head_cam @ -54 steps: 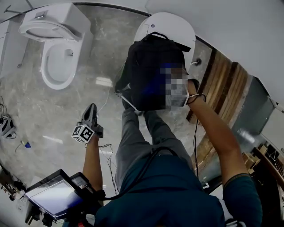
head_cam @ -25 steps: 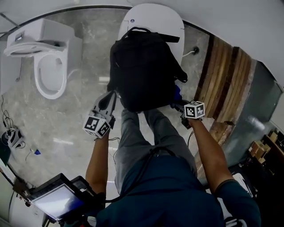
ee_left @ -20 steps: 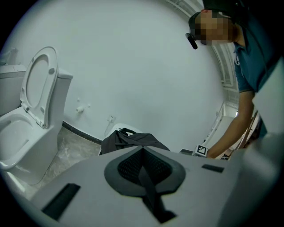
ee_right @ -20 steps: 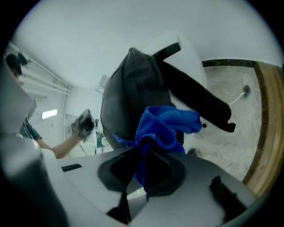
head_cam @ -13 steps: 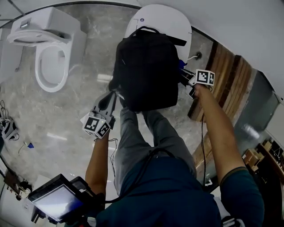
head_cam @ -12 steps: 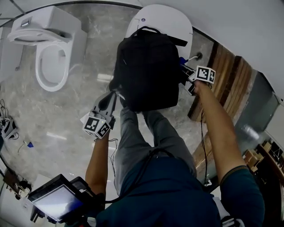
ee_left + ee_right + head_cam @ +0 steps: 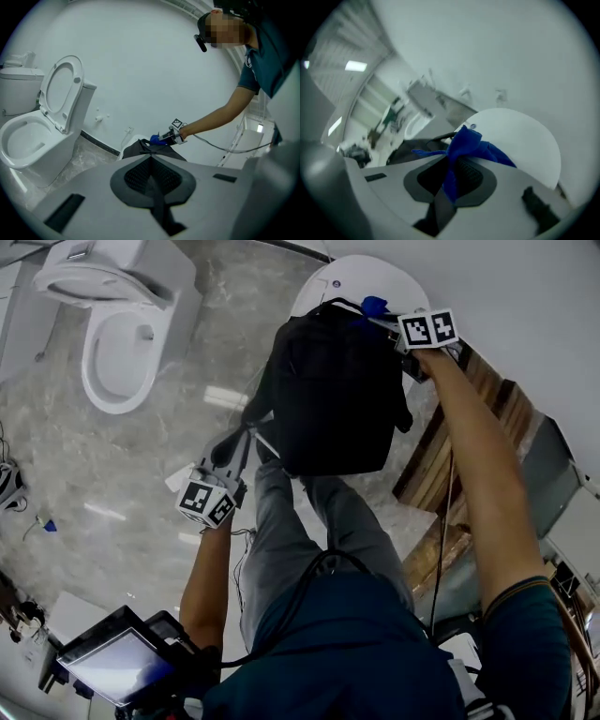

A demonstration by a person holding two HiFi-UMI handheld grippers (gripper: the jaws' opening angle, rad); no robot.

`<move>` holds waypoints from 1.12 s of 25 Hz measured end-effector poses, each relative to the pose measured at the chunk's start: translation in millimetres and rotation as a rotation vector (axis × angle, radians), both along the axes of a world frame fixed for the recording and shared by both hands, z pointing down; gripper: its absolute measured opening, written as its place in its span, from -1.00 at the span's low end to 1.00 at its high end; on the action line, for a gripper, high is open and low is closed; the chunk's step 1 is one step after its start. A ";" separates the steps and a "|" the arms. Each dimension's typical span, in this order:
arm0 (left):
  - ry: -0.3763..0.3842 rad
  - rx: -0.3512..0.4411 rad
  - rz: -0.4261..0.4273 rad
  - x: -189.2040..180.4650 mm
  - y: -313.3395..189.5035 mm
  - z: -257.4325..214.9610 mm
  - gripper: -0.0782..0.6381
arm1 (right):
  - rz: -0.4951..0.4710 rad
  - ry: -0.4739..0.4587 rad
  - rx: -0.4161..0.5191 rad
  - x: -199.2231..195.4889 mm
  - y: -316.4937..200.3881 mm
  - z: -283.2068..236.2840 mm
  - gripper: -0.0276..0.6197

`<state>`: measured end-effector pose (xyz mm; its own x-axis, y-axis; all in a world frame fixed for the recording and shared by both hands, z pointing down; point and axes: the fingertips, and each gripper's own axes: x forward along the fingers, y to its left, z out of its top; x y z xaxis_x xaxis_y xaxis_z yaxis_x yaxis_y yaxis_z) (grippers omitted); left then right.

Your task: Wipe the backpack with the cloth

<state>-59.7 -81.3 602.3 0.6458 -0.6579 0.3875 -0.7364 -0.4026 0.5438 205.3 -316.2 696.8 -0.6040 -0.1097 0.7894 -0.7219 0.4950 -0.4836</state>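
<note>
The black backpack (image 7: 333,390) stands on a round white lid (image 7: 349,279) in front of the person's knees. My right gripper (image 7: 392,321) is at the bag's far top edge, by the carry handle, shut on a bunched blue cloth (image 7: 373,306). In the right gripper view the cloth (image 7: 472,143) sticks out from between the pads above the backpack (image 7: 410,151). My left gripper (image 7: 242,442) is shut at the bag's near left corner, and nothing shows between its pads (image 7: 140,176). From there I see the backpack (image 7: 138,147) and the cloth (image 7: 156,139).
A white toilet (image 7: 122,343) with its seat up stands on the marble floor to the left. A wooden panel (image 7: 469,427) leans against the wall on the right. A screen device (image 7: 117,662) hangs at the bottom left. Cables lie on the floor.
My right gripper has swept with the cloth from the backpack's near right side up along it to the far top edge. The left gripper has stayed by the near left corner.
</note>
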 end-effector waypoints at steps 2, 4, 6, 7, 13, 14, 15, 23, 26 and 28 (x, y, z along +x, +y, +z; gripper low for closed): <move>0.008 -0.004 -0.016 -6.1 -0.1 4.2 -0.77 | -0.303 0.103 -0.004 -49.5 11.7 9.0 -0.76; 0.016 -0.010 -0.032 -14.7 -0.9 9.9 -0.77 | -0.478 0.116 -0.037 -104.9 32.3 18.0 -0.75; 0.022 -0.018 -0.057 -24.7 -1.8 14.8 -0.77 | -0.601 0.139 -0.039 -152.5 50.9 29.2 -0.76; 0.024 -0.021 -0.076 -29.9 -2.5 16.7 -0.77 | -0.679 0.173 -0.021 -167.4 55.4 34.5 -0.76; 0.024 -0.023 -0.145 -59.9 10.5 24.7 -0.77 | -1.228 0.478 0.086 -192.3 90.2 11.4 -0.76; 0.023 -0.027 -0.155 -65.0 14.2 26.4 -0.77 | -1.335 0.556 0.107 -194.6 98.1 7.9 -0.75; 0.024 -0.031 -0.167 -69.4 16.8 27.7 -0.77 | -1.415 0.607 0.117 -200.0 106.3 4.2 -0.76; 0.048 -0.041 -0.206 -76.6 23.4 27.1 -0.77 | -1.705 0.687 -0.030 -225.0 250.8 13.3 -0.76; 0.050 -0.041 -0.210 -77.1 22.7 25.5 -0.77 | -1.749 0.625 -0.125 -211.3 323.1 17.7 -0.76; 0.051 -0.045 -0.210 -77.0 23.4 26.3 -0.77 | -1.734 0.589 -0.133 -200.5 363.4 21.2 -0.76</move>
<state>-136.7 -57.9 628.7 0.5159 -0.7628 0.3899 -0.7725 -0.2176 0.5965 4.7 47.2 718.0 0.3703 0.3362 0.8659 0.4291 0.7649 -0.4805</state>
